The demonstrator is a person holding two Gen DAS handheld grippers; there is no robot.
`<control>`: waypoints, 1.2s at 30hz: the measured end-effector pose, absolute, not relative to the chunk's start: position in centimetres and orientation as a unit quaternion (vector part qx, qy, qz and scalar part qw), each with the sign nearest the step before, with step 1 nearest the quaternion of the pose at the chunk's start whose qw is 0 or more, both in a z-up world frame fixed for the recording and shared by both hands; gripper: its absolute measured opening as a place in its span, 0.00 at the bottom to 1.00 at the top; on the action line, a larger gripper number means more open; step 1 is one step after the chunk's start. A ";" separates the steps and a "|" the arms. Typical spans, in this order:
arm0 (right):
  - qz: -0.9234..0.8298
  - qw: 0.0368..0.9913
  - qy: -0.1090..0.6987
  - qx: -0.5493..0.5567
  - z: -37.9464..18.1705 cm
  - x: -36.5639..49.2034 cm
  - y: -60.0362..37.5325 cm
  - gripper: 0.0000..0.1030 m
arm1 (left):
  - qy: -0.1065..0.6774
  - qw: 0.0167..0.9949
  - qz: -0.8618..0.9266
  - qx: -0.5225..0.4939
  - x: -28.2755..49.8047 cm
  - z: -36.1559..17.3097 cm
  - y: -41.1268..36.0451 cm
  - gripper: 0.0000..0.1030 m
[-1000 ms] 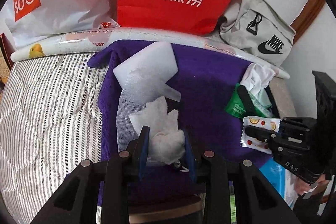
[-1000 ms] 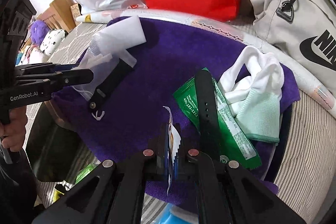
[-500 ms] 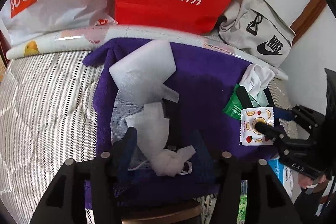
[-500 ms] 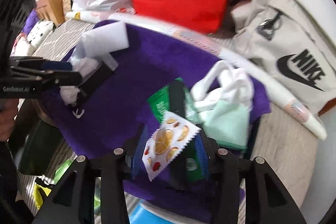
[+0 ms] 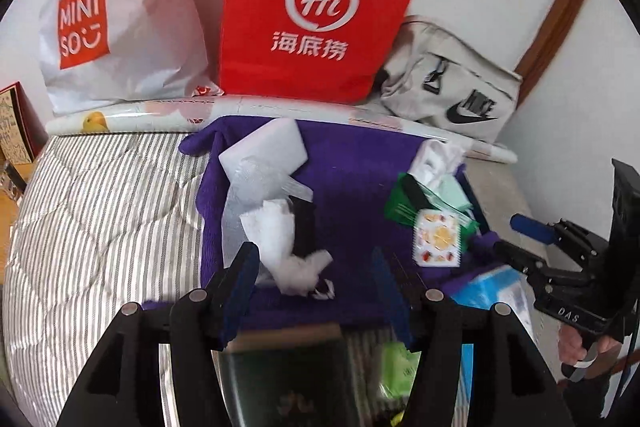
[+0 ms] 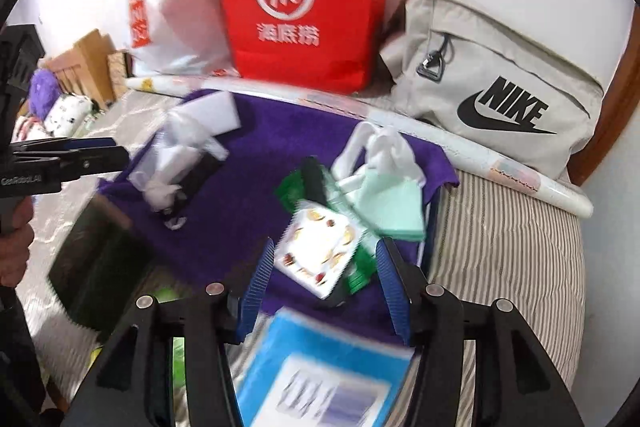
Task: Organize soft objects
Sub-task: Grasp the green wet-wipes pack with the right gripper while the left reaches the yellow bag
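Striped bedding (image 5: 104,211) fills the left of the frame, purple towel (image 5: 352,163) laid centre. Far edge, left to right: white Miniso bag (image 5: 120,27), red bag (image 5: 316,7), grey Nike bag (image 5: 452,99). Your left gripper (image 5: 316,279) stands spread wide, empty, crumpled white tissue (image 5: 280,239) lying on the towel between its fingers. Your right gripper (image 6: 324,279) is likewise parted; fruit-print sachet (image 6: 320,251) lies just ahead of it on a green packet (image 6: 292,187), possibly touching nothing of yours, though blur hides it.
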State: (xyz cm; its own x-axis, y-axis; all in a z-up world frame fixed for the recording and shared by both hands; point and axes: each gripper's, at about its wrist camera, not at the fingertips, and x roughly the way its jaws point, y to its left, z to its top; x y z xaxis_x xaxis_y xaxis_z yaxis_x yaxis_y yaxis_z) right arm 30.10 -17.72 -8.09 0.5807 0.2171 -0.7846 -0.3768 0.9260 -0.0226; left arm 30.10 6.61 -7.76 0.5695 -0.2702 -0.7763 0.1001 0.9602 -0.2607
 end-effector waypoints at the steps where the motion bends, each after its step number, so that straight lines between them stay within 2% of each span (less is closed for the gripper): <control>1: 0.177 0.884 0.423 -0.088 -7.8 29.1 -17.6 0.51 | 0.454 0.880 -0.108 -0.093 29.4 -7.4 6.6 0.55; 12: 0.221 0.876 0.422 -0.079 -8.5 21.5 -14.2 0.51 | 0.462 0.875 -0.113 -0.095 21.9 -7.3 7.2 0.55; 22: 0.238 0.851 0.452 -0.125 -12.1 20.5 -10.2 0.52 | 0.456 0.877 -0.093 -0.117 16.3 -9.1 10.5 0.55; 29: 0.224 0.829 0.483 -0.172 -14.9 22.2 -7.4 0.57 | 0.453 0.874 -0.093 -0.146 15.8 -10.0 12.2 0.55; 32: 0.220 0.826 0.488 -0.177 -15.5 22.8 -7.0 0.67 | 0.454 0.874 -0.094 -0.148 15.8 -10.3 12.4 0.55; 33: 0.219 0.825 0.489 -0.178 -15.6 23.0 -6.9 0.73 | 0.456 0.872 -0.095 -0.152 15.9 -10.5 12.6 0.55; 36: 0.212 0.816 0.500 -0.198 -16.5 23.4 -6.3 0.74 | 0.458 0.867 -0.108 -0.165 15.9 -10.8 12.8 0.55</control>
